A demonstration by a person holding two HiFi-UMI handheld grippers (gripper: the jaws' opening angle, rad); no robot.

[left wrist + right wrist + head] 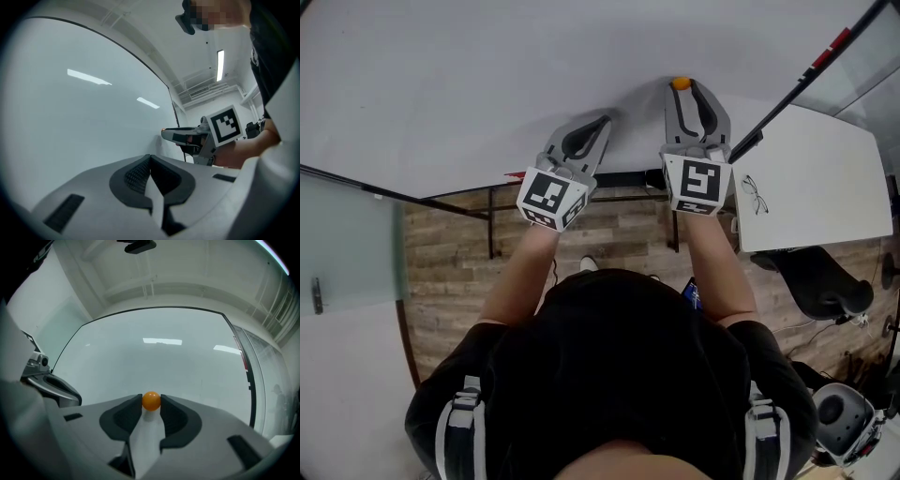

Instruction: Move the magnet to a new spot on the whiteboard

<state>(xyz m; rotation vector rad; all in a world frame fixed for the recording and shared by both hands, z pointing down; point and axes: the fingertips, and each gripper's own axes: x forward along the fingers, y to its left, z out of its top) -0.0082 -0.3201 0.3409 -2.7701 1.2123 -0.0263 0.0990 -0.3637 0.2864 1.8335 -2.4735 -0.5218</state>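
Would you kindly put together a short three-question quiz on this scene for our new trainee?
1. True or false: the left claw grips the magnet.
2. The right claw is: A open and empty; B closed on the magnet; C out of view.
3. Fill in: the magnet sits against the ____.
Key: 1 false; 2 B; 3 whiteboard.

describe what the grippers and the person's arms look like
Both the left gripper and right gripper are light grey plastic shells with two curved jaws lined in black textured pads. Each carries a white cube printed with black square markers at its rear. The person wears a black short-sleeved top with grey shoulder straps; the forearms are bare.
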